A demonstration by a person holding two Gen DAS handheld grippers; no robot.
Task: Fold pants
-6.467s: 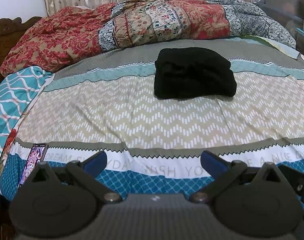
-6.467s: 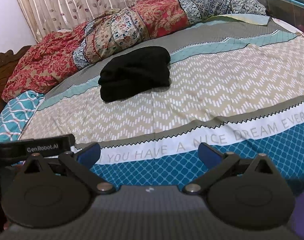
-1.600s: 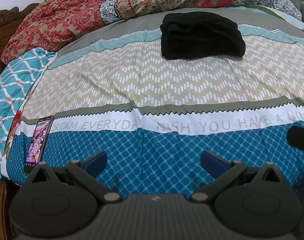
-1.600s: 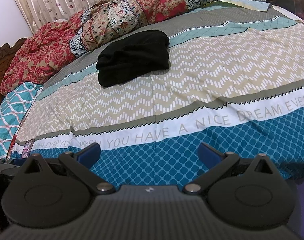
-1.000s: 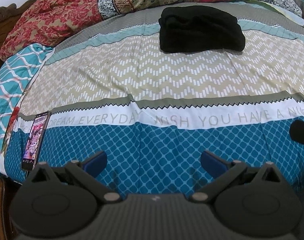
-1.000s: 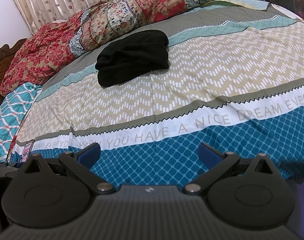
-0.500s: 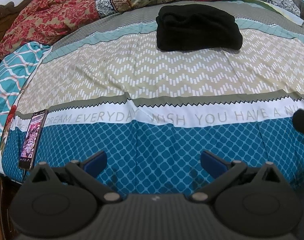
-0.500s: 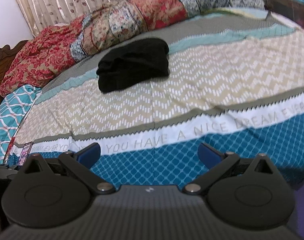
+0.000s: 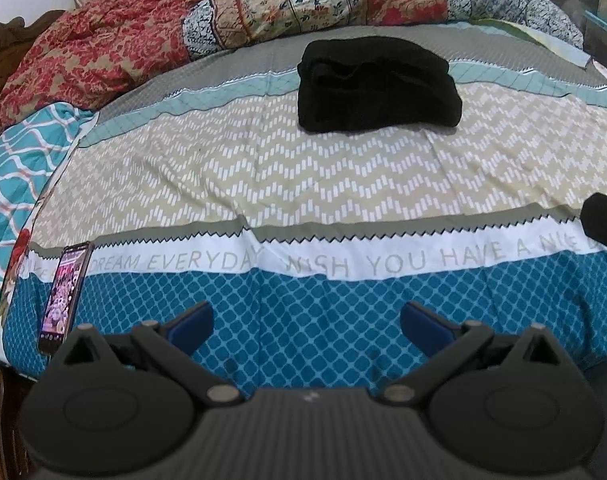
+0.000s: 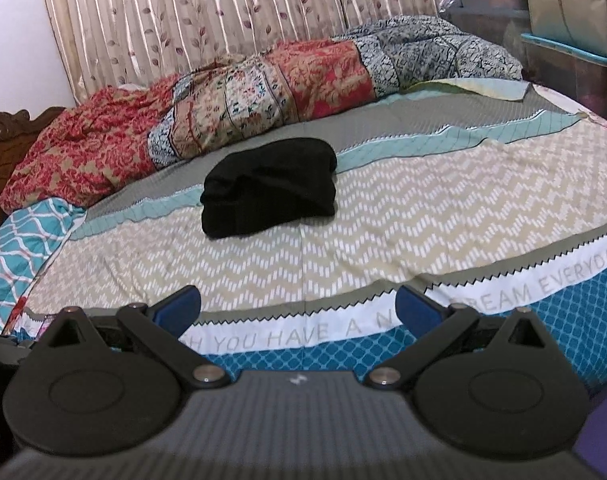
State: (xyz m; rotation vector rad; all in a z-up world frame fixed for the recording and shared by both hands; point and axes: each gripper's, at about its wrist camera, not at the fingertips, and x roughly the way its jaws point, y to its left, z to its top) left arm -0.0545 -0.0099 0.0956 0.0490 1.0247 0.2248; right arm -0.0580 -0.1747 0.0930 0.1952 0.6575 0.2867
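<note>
The black pants point(image 9: 375, 86) lie folded in a compact bundle on the patterned bedsheet point(image 9: 303, 184), toward the far side of the bed. They also show in the right wrist view point(image 10: 269, 186). My left gripper point(image 9: 306, 322) is open and empty, held over the bed's near blue edge, well short of the pants. My right gripper point(image 10: 297, 306) is open and empty, also near the front edge. Part of the right gripper shows at the right edge of the left wrist view point(image 9: 603, 222).
A smartphone point(image 9: 65, 294) lies at the bed's near left corner. A crumpled floral quilt point(image 9: 243, 20) runs along the far side. A teal patterned pillow point(image 9: 11, 176) is at left. Curtains point(image 10: 223, 20) hang behind; shelves point(image 10: 563, 40) stand at right.
Both grippers stay open and empty. The right gripper has tilted up, so its view shows more curtain. The left view has shifted slightly. The pants have not moved.
</note>
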